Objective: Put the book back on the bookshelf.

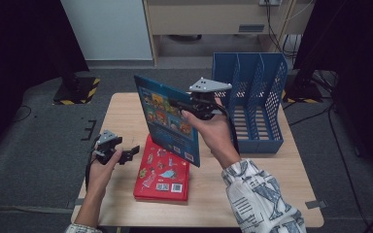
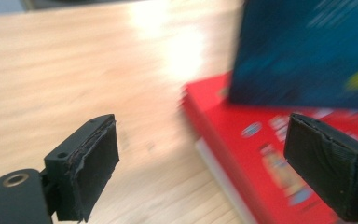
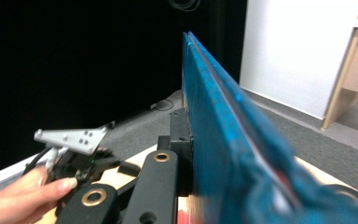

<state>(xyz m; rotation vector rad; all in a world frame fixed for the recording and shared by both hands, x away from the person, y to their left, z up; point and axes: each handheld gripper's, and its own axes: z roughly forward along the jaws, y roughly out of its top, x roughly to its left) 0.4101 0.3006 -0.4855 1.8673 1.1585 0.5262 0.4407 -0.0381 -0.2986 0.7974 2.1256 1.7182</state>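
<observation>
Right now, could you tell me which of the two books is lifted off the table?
The blue book, clamped upright in the right tongs. The red book lies flat on the table.

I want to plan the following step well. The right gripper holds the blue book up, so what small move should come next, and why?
Probably carry the blue book rightward toward the blue file rack. The right gripper is shut on the book's edge and holds it upright above the red book, and the rack's slots behind it look empty. The left gripper is open, beside the red book.

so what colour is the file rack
Blue, with slotted sides; clearest in the high view.
</observation>
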